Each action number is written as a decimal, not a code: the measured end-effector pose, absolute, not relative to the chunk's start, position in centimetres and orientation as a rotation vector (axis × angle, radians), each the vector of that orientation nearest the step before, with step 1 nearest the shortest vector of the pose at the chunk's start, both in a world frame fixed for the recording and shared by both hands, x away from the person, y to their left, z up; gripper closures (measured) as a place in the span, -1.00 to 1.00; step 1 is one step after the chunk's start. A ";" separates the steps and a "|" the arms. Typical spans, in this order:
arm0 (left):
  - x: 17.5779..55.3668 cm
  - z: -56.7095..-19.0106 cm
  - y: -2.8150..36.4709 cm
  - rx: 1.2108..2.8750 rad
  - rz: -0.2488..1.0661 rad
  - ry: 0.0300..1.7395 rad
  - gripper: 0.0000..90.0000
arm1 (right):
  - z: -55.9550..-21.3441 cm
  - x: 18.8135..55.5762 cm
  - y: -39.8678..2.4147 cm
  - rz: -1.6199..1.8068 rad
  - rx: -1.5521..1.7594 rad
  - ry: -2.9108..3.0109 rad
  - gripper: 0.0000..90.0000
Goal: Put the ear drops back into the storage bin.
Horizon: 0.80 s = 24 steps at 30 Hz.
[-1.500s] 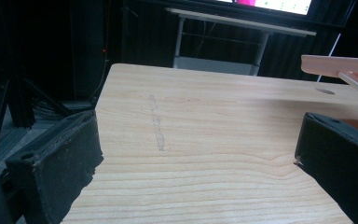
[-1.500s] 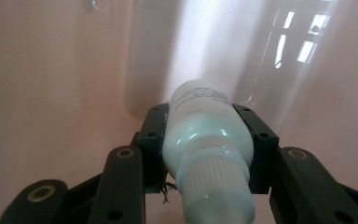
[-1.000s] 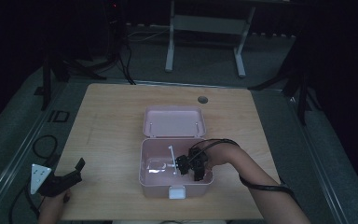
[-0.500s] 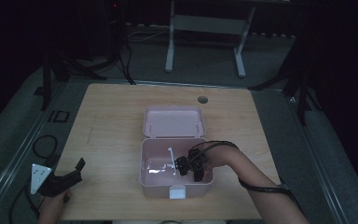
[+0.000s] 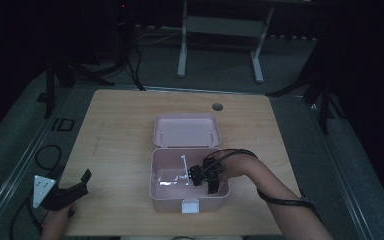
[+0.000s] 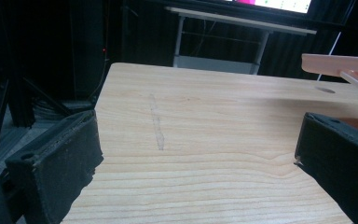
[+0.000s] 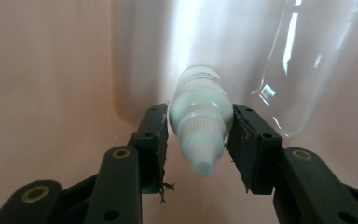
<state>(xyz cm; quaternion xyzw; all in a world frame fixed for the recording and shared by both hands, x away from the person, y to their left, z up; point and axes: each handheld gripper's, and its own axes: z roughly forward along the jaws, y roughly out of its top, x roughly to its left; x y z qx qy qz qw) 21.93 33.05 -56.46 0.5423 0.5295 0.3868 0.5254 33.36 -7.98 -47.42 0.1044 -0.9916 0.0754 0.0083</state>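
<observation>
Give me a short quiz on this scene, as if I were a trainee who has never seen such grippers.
1. Pick one: what sits between the jaws of the right gripper?
A a spoon
B a small white dropper bottle
C a key
2. True or false: the left gripper is holding the pink box.
3. In the high view, where does the box's lid lie?

Key
1. B; the pads press on its sides, cap towards the camera.
2. False; its jaws stand open over the bare wooden table, apart from the box.
3. Open, on the far side of the box.
</observation>
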 end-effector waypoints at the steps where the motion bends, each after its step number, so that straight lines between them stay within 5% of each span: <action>1: 21.9 -56.5 33.1 1.297 0.925 1.266 -0.99 | -47.2 33.4 -8.0 0.226 0.326 -3.104 0.26; 24: 21.9 -56.5 33.1 1.297 0.925 1.269 -0.99 | -42.2 33.6 -8.8 0.096 0.257 -3.153 0.06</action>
